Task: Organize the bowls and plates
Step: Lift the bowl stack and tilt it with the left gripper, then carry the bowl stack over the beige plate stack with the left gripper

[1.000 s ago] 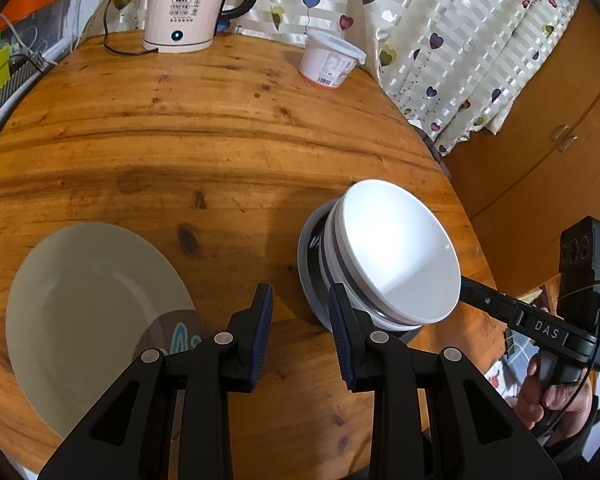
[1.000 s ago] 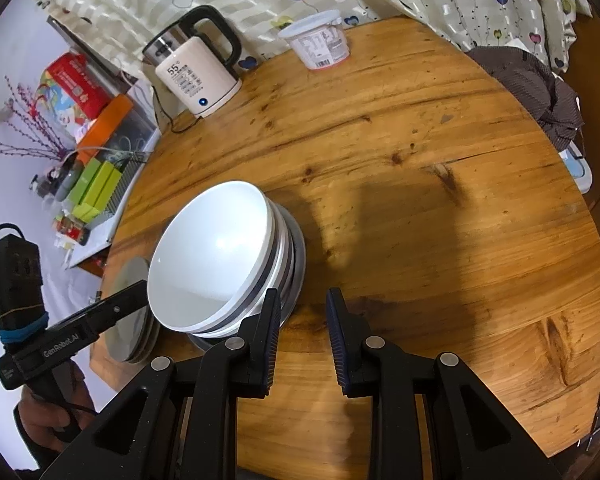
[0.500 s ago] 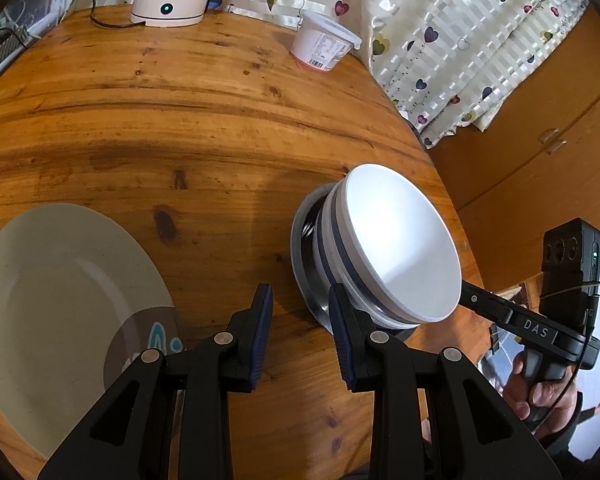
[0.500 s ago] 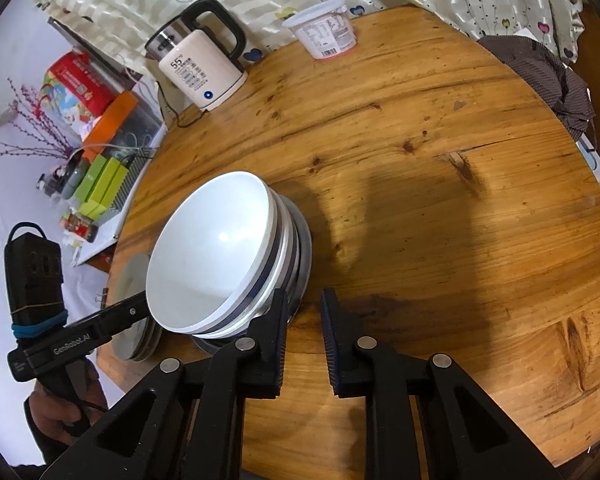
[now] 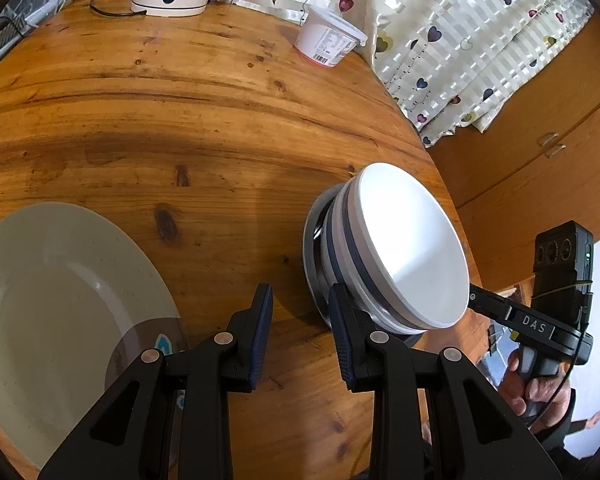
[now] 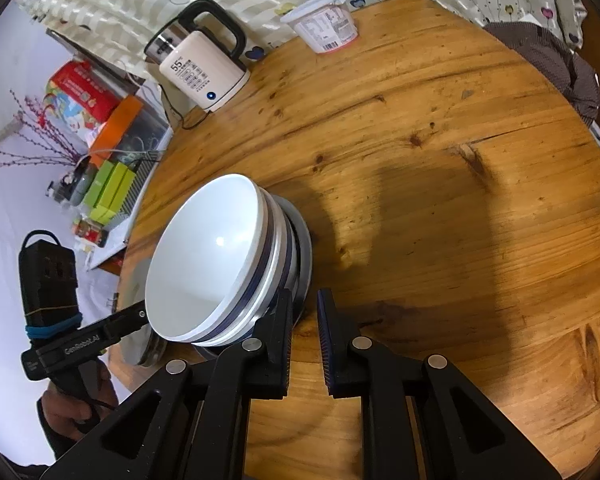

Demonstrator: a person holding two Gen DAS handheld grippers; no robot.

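Narrowed further since a second ago around nothing, right gripper (image 6: 304, 332) just right of the bowls (image 6: 220, 260) stacked at the counter (image 6: 440, 200) edge, nearer than the half-open, empty left gripper (image 5: 300, 320), plate (image 5: 60, 300) farther left.

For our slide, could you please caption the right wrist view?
Stacked bowls on a round wooden table, kettle behind, beside the right gripper.

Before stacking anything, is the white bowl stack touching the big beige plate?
Apart. The left wrist view shows bare wood between the bowl stack and the plate.
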